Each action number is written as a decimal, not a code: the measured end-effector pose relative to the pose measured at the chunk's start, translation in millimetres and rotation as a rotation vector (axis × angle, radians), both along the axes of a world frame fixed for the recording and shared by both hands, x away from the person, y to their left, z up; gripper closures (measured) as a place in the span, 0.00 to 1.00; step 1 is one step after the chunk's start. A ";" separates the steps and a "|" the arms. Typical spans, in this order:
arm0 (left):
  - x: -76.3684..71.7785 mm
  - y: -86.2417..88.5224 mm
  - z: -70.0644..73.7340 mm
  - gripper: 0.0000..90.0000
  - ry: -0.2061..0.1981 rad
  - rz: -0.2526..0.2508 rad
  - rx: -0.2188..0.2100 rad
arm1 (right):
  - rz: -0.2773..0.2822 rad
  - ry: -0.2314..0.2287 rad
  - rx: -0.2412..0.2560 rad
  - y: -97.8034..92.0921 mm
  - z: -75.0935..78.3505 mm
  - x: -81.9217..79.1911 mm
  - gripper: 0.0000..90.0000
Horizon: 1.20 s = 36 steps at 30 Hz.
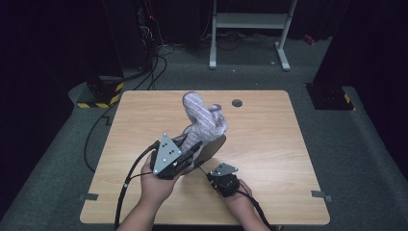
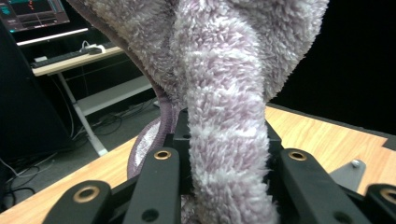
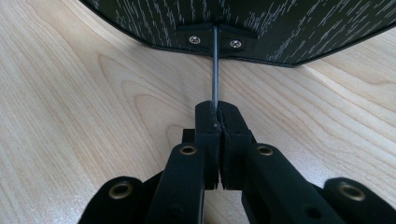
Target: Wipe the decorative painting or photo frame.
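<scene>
Closest in, the person's forearms come up from the table's near edge, each hand around a gripper. The wooden table [image 1: 269, 144] is the biggest thing here, and most of it is bare — wide open room to the right and toward the far edge, where a small round hole [image 1: 236, 102] sits. Over the middle hangs a fluffy lilac-and-white garment [image 1: 202, 120], bunched and lifted off the wood; the left gripper [image 1: 185, 161] has a thick fold of it between its jaws, which stand partly apart around the pile, presumably to keep the cloth up and clear. Under it lies a dark, flat hanger-like piece [image 3: 243, 28], its edge resting on the table. The right gripper [image 3: 218, 126] has its jaws pressed fully together on a thin metal rod [image 3: 215, 70] rising from that piece's screwed bracket — a steadying hold, I'd judge, so the garment can be worked free. It sits near the front edge, with little room behind.
</scene>
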<state>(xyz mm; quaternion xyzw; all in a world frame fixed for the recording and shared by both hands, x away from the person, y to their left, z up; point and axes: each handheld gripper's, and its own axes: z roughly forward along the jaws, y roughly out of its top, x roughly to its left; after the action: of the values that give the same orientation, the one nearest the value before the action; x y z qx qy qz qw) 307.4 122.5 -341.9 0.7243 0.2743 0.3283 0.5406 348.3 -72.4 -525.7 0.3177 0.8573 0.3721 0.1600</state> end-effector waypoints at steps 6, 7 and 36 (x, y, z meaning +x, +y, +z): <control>3.3 -3.1 5.9 0.78 -0.008 -0.003 -0.009 | -0.004 0.005 0.001 0.4 0.0 -0.6 0.98; 4.5 -3.5 6.9 0.78 -0.007 -0.003 -0.017 | -0.005 0.006 0.001 0.6 0.0 -0.9 0.98; -39.1 64.7 -43.7 0.79 -0.009 0.029 -0.084 | 0.000 -0.007 -0.006 0.7 -0.4 -1.7 0.98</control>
<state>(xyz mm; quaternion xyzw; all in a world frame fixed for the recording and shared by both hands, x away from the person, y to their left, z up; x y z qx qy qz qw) 268.3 187.2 -385.6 0.6952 0.2960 0.3277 0.5671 346.6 -71.7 -526.1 0.3162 0.8578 0.3707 0.1637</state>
